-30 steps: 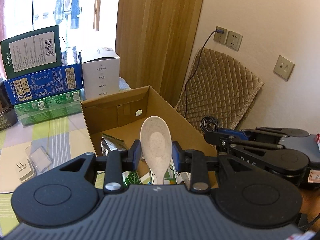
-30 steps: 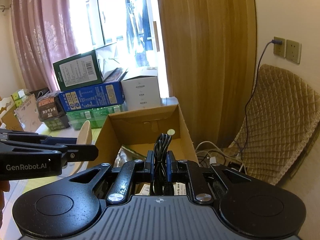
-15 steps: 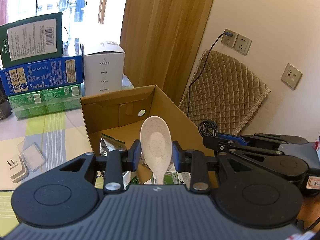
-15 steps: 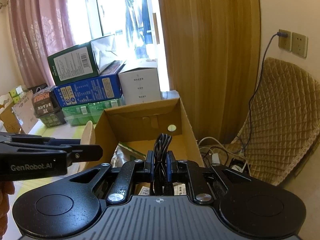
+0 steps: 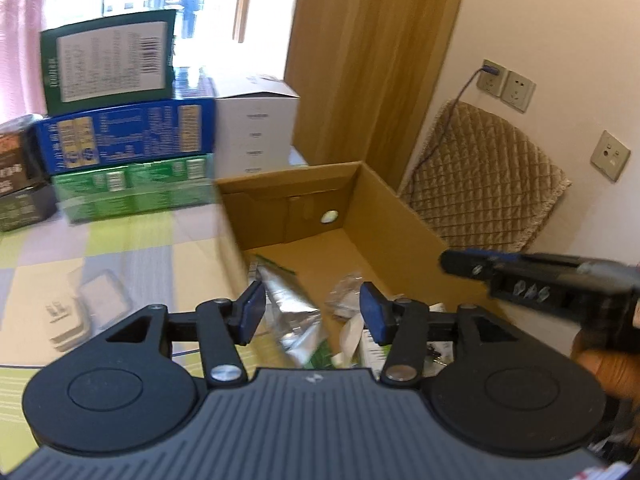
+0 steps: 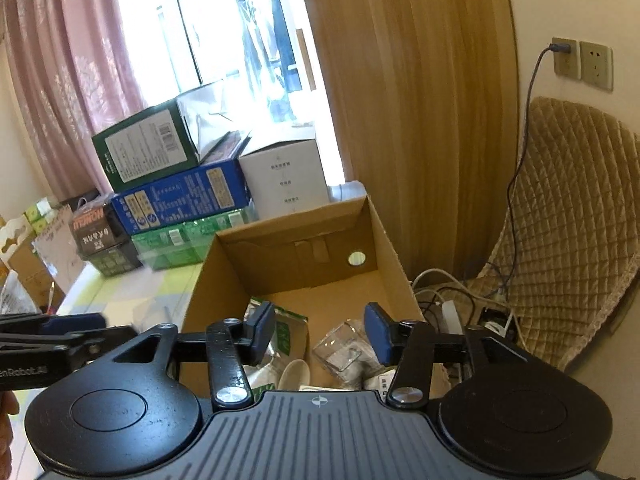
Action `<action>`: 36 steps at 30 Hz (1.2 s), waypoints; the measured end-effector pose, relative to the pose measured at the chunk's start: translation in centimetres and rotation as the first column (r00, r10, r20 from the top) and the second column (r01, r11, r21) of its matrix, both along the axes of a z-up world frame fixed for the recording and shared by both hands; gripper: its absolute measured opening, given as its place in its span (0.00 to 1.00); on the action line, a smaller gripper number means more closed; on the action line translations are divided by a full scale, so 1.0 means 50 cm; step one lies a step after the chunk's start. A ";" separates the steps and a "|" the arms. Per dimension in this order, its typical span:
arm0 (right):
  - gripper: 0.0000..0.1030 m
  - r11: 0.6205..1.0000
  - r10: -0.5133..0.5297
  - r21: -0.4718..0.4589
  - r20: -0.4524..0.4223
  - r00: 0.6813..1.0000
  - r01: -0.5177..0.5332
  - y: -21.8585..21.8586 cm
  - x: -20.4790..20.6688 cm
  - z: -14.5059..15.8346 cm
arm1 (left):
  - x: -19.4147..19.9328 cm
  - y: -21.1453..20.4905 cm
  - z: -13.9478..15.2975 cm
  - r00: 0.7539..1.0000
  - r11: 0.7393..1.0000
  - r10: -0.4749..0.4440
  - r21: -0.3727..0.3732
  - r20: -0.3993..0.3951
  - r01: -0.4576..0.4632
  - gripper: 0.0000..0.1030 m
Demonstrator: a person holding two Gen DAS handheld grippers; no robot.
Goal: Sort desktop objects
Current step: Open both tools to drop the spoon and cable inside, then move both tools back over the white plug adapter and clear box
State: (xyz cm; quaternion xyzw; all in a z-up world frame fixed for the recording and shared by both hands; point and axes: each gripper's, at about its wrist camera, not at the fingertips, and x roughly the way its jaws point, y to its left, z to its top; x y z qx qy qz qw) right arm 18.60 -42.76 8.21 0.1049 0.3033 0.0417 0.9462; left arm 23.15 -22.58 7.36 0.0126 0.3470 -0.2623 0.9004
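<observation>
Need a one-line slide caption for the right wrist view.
Open right gripper above cardboard box holding spoon and foil pouch.

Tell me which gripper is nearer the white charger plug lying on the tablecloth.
Left. The left gripper is open over the cardboard box's near-left edge, beside the charger plug. The right gripper is open over the box's middle, farther away.
</observation>
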 end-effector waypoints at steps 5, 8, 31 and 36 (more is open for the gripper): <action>0.56 1.000 0.028 0.008 0.024 0.999 -0.028 0.033 -0.021 0.029 | -0.011 0.084 0.003 0.998 0.998 0.056 0.031 0.021 -0.056 0.57; 0.64 0.998 0.058 0.010 0.051 0.997 -0.059 0.071 -0.034 0.051 | -0.025 0.154 0.001 0.995 0.993 0.093 0.064 0.038 -0.095 0.64; 0.80 0.932 0.353 -0.083 -0.026 0.935 -0.354 0.461 0.071 -0.079 | -0.014 0.519 -0.113 0.951 0.939 0.307 0.154 0.022 -0.307 0.88; 0.80 0.930 0.346 -0.107 -0.069 0.936 -0.352 0.501 0.141 -0.166 | 0.040 0.535 -0.159 0.939 0.934 0.344 0.107 -0.016 -0.340 0.88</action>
